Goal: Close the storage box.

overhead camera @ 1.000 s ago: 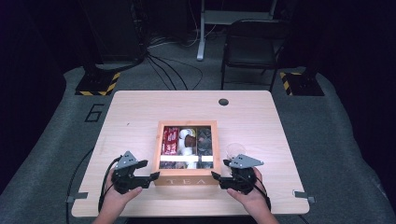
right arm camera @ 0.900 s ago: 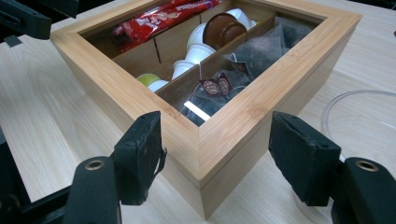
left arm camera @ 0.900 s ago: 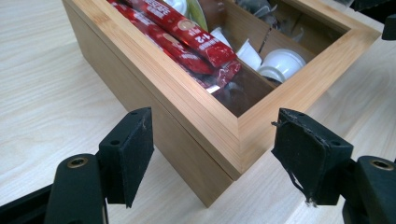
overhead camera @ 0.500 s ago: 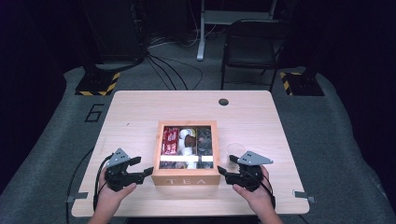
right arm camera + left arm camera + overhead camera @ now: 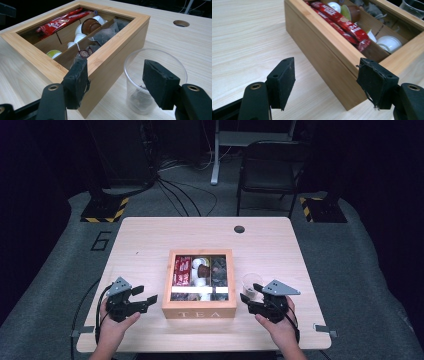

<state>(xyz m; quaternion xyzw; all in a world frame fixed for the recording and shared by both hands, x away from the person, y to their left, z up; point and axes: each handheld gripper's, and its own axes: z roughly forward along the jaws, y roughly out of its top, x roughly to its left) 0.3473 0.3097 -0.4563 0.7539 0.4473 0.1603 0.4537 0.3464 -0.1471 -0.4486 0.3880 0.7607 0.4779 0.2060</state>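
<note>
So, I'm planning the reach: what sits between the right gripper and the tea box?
Only bare table. In the high view, the clear plastic cup stands just ahead of the right gripper, beside the tea box.

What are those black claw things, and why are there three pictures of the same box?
Those claws are grippers, tools a person holds, one in each hand. The left gripper and the right gripper each have two black jaws. One picture comes from a camera up high, looking down at the table. The other two come from little cameras riding on the grippers, so you look along the jaws. On the table stands a wooden tea box with red packets, small cups and dark tea bags inside. Beside it stands a clear plastic cup. Both grippers have just been closing a little, but they are open, and nothing is held.
</note>
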